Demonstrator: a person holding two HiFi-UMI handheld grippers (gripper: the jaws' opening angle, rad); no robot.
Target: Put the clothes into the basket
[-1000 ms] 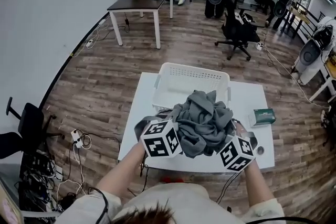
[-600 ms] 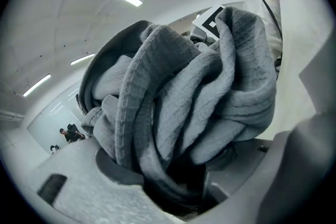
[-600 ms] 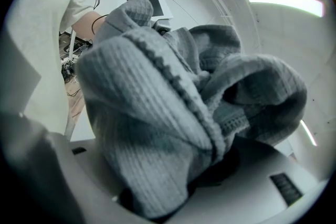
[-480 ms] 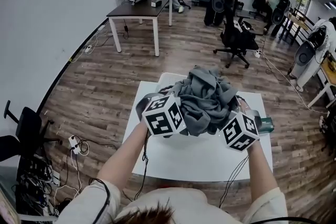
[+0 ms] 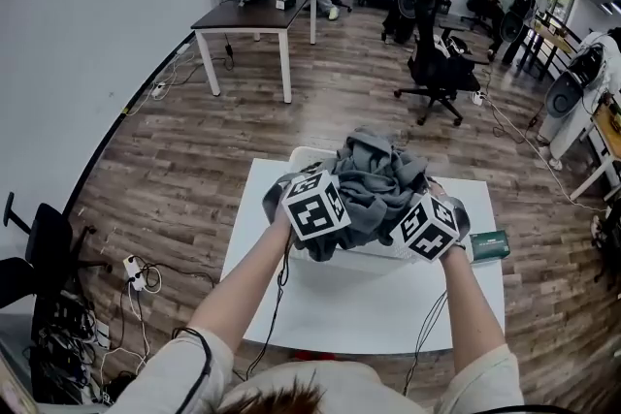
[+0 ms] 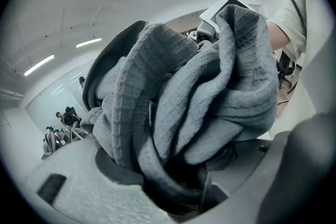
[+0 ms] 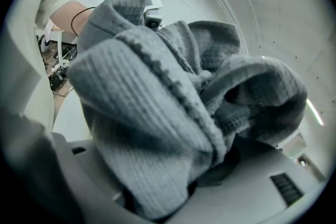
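Head view: two tongs (image 5: 315,207) (image 5: 427,226) clamp one grey garment (image 5: 378,179).

Grey ribbed clothes (image 5: 374,184), a white table (image 5: 330,305), a green box (image 5: 488,245), and brown wood-plank floor (image 5: 194,170).

We find the white rectangular desk's (image 5: 330,305) near half bare. A small green box (image 5: 488,245) blocks its right edge; a bunched grey knitted garment (image 5: 374,184) covers the far-edge white plastic basket (image 5: 378,254).
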